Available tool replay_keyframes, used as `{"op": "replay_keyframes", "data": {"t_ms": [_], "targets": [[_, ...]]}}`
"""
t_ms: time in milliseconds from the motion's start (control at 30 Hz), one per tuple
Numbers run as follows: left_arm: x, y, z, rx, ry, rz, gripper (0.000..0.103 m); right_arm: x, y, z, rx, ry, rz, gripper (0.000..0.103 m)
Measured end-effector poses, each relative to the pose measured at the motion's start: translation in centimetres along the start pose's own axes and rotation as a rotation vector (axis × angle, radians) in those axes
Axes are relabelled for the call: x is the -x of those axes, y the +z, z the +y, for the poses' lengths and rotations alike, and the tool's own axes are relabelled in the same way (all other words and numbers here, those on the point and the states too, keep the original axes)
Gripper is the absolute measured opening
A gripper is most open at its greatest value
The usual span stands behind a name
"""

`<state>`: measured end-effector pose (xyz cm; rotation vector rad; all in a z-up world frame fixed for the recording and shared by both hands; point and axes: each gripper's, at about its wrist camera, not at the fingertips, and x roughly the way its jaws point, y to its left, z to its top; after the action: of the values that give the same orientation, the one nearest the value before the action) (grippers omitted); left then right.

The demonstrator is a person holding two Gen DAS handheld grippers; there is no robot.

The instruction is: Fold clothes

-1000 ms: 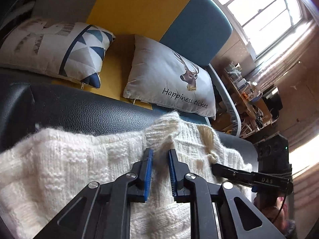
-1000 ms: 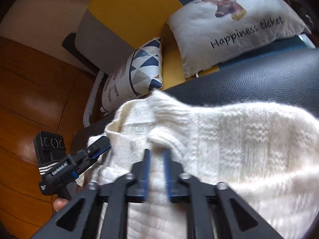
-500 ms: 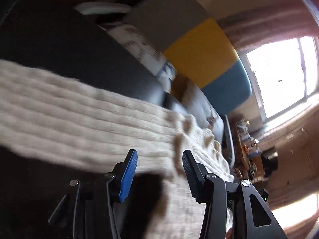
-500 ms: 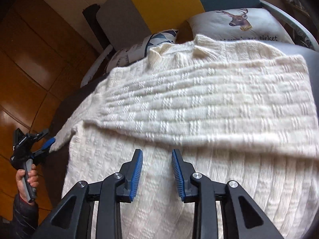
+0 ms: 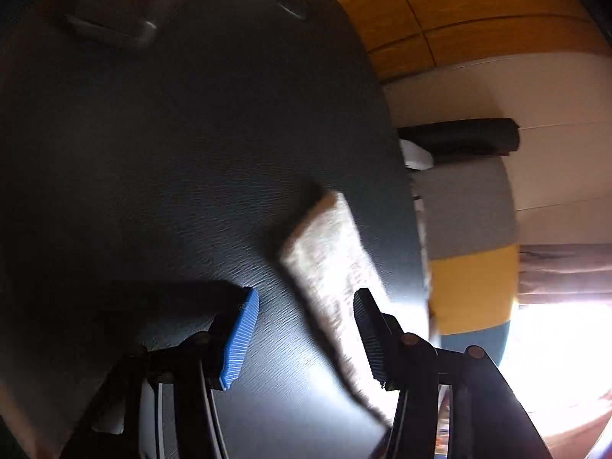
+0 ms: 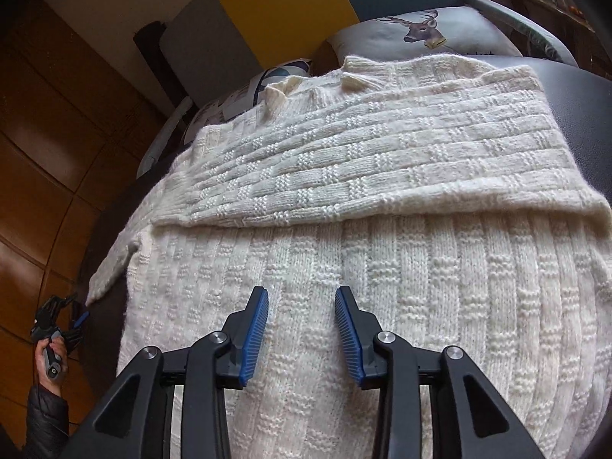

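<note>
Left wrist view: the left gripper (image 5: pixel 302 336) has its fingers spread wide with nothing between them. It hangs over the dark leather surface (image 5: pixel 183 160). A blurred strip of the cream sweater (image 5: pixel 332 264), probably a sleeve end or cuff, runs from about 12 o'clock of the fingers down toward 4 o'clock, passing just inside the right-hand finger; whether it touches that finger I cannot tell. A sofa back in grey and yellow (image 5: pixel 470 252) stands at 3 o'clock.

Right wrist view: the right gripper (image 6: pixel 302 334) also stands open and empty, poised just above the sweater's (image 6: pixel 382 275) lower body. One wide band of knit is laid crosswise over the chest from 9 to 3 o'clock, so at least one fold lies in place. At 8 o'clock a narrow end trails off the body toward the left gripper (image 6: pixel 61 325), held in a hand (image 6: pixel 49 352). By my judgement that loose end and the long body remain to be folded.

Only this view shows the whole garment, the fold and the deer cushion (image 6: pixel 424 34); the left view alone shows the trailing strip close up.
</note>
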<state>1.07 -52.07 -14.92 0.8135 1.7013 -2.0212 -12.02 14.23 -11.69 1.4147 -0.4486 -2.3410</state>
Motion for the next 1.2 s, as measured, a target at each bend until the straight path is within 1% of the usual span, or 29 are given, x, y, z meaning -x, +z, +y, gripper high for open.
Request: {"op": "replay_keyframes", "data": {"t_ms": [100, 233, 367, 400, 433, 467, 500, 567, 667, 767, 867, 933, 1000, 1100, 1167, 1200], "targets": [[-1.4, 0.2, -0.7, 0.024, -0.016, -0.007, 0.052, 0.0, -0.2, 0.2, -0.002, -0.010, -0.002, 0.039], [-3.4, 0.4, -1.6, 0.056, -0.038, -0.017, 0.056, -0.1, -0.3, 0.1, -0.010, -0.012, -0.008, 0.039], [-4.2, 0.6, -1.7, 0.126, -0.039, -0.043, 0.056, -0.1, -0.4, 0.0, -0.010, -0.010, -0.015, 0.040], [-4.4, 0.7, -1.7, 0.138, -0.029, -0.047, 0.051, -0.1, -0.4, 0.0, -0.011, -0.009, -0.016, 0.040], [-4.6, 0.7, -1.8, 0.150, -0.018, -0.051, 0.044, -0.1, -0.5, 0.0, -0.012, -0.006, -0.018, 0.040], [-4.9, 1.0, -1.6, 0.158, -0.004, -0.049, 0.019, 0.0, -0.5, -0.1, -0.014, -0.003, -0.020, 0.040], [-5.3, 1.5, -1.4, 0.161, 0.014, -0.042, 0.007, 0.0, -0.6, -0.2, -0.015, 0.001, -0.021, 0.040], [-5.6, 1.6, -1.3, 0.159, 0.022, -0.046, 0.007, 0.0, -0.6, -0.3, -0.013, 0.010, -0.019, 0.040], [-5.7, 1.0, -2.2, 0.119, 0.007, -0.050, 0.007, -0.1, -0.6, -0.5, -0.013, 0.029, -0.015, 0.040], [-5.6, -0.1, -4.6, 0.052, -0.043, -0.027, 0.007, -0.1, -0.6, -0.4, 0.000, 0.028, -0.010, 0.040], [-5.5, -2.0, -8.9, -0.050, -0.116, 0.017, 0.007, 0.0, -0.6, -0.3, 0.004, 0.023, -0.009, 0.040], [-5.8, -4.4, -12.6, -0.131, -0.172, 0.062, 0.007, 0.2, -0.4, -0.4, -0.012, 0.023, -0.020, 0.040], [-6.4, -7.1, -16.3, -0.204, -0.227, 0.112, 0.007, 1.0, 0.3, -0.2, 0.001, -0.001, -0.070, 0.040], [-8.1, -12.0, -21.1, -0.282, -0.293, 0.201, 0.007, 1.9, 1.9, -0.1, 0.036, -0.067, -0.138, 0.040], [-9.2, -15.3, -24.3, -0.334, -0.337, 0.261, 0.007, 2.0, 3.1, -0.4, 0.062, -0.139, -0.155, 0.040], [-9.8, -16.9, -25.9, -0.360, -0.358, 0.291, 0.007, 1.9, 3.7, -0.8, 0.068, -0.174, -0.149, 0.040]]}}
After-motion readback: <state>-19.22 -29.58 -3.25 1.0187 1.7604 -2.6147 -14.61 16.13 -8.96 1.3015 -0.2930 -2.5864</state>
